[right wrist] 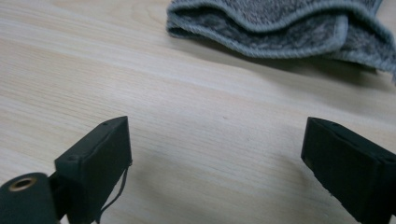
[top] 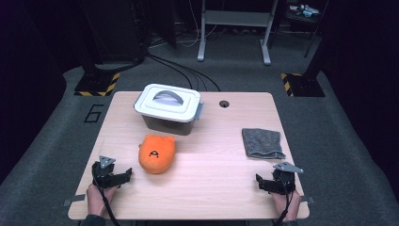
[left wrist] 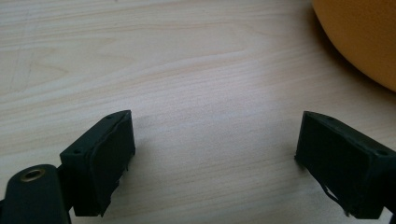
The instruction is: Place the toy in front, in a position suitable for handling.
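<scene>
Both claws resting with jaws apart and empty on the tabletop (top: 211, 179): left claw (top: 126, 175) nearing the orange plush toy (top: 156, 153), right claw (top: 259, 181) facing the folded grey towel (top: 262, 142), apparently readying pickups

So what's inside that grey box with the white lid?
The box is shut. Its white lid with a grey handle covers the whole top, so whatever is inside is hidden. It sits behind the orange plush toy on the table.

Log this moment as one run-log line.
left gripper: open, beside orange plush | right gripper: open, near grey cloth | lidded bin: closed, untouched
</scene>
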A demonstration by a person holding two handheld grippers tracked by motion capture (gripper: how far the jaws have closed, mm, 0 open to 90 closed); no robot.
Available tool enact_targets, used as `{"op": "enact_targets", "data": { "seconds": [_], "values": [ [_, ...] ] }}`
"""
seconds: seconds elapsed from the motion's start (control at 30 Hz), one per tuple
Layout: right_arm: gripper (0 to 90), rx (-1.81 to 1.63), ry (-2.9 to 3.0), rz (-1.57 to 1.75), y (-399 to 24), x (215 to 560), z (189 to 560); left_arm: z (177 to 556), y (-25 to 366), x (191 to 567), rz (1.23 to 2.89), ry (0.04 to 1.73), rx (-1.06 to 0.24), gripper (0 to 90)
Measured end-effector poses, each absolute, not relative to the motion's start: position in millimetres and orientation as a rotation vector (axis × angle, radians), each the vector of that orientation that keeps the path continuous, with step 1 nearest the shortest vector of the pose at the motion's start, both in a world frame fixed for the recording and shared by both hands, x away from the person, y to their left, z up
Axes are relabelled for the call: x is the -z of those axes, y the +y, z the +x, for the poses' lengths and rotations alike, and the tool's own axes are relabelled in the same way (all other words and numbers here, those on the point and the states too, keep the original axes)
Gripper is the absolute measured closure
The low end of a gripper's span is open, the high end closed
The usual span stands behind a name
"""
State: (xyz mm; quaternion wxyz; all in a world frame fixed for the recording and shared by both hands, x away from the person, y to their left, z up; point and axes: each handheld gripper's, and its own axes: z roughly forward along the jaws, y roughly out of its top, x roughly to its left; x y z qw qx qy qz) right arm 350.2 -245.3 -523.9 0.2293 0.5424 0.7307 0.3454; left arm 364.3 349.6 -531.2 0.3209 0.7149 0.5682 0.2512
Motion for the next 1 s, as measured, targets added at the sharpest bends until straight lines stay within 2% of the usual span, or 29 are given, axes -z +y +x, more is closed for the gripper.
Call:
{"op": "enact_targets", "data": {
  "seconds": [0.3, 0.63, 1.0],
  "values": [
    [9.5, -0.904, 2.071, 1.463, -242.2, 527.3, 356.1, 360.6, 354.6, 514.8, 1.844, 1.385, -0.537, 11.1],
    [9.8, -0.898, 2.075, 1.449, -242.5, 527.9, 358.7, 358.2, 341.0, 479.0, 1.819, 1.269, -0.541, 12.1],
    [10.1, -0.897, 2.061, 1.461, -241.6, 528.2, 358.3, 373.9, 304.0, 449.7, 1.846, 1.161, -0.504, 10.5]
  ]
}}
